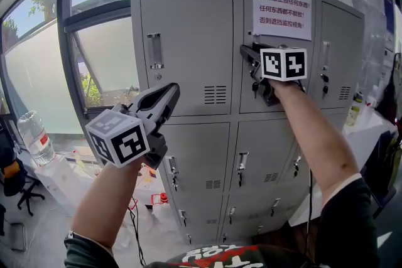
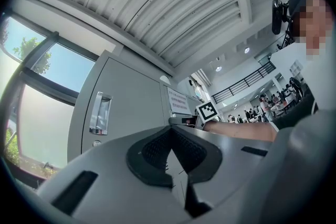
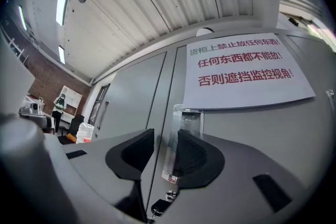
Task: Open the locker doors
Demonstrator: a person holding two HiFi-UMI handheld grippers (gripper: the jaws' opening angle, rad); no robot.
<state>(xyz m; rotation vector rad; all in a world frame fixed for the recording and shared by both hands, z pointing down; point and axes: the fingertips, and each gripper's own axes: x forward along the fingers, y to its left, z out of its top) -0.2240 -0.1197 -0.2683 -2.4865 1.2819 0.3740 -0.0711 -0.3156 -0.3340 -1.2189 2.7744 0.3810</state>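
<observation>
Standing close to a grey locker (image 1: pixel 195 154), a person holds a gripper in each hand; nearest, at about eight o'clock in the head view, the left gripper (image 1: pixel 171 92) hangs in the air short of the locker front, tilted up toward one o'clock; its own view shows its jaws pressed together with nothing between them, clenched on empty air.

Further out, at about one o'clock, the right gripper (image 1: pixel 248 54) is up against the top middle door (image 1: pixel 289 97); in the right gripper view its jaws stand apart, released, straddling the left edge of that door's shiny handle (image 3: pixel 189 134); the right pad (image 3: pixel 184 152) lies against the handle, while a gap shows beside the left pad (image 3: pixel 142 149).

A key (image 3: pixel 157 210) hangs in the lock just below the handle, at six o'clock from it; a white paper notice (image 1: pixel 281 12) with red print is stuck above, at twelve o'clock.

Every door in view sits flush and closed, including the top left door (image 1: pixel 188 41) with its own handle (image 1: pixel 155 50).

Beyond, at nine o'clock, a tall window (image 1: pixel 38 72) runs beside the locker; a plastic bottle (image 1: pixel 31 135) stands below it.
</observation>
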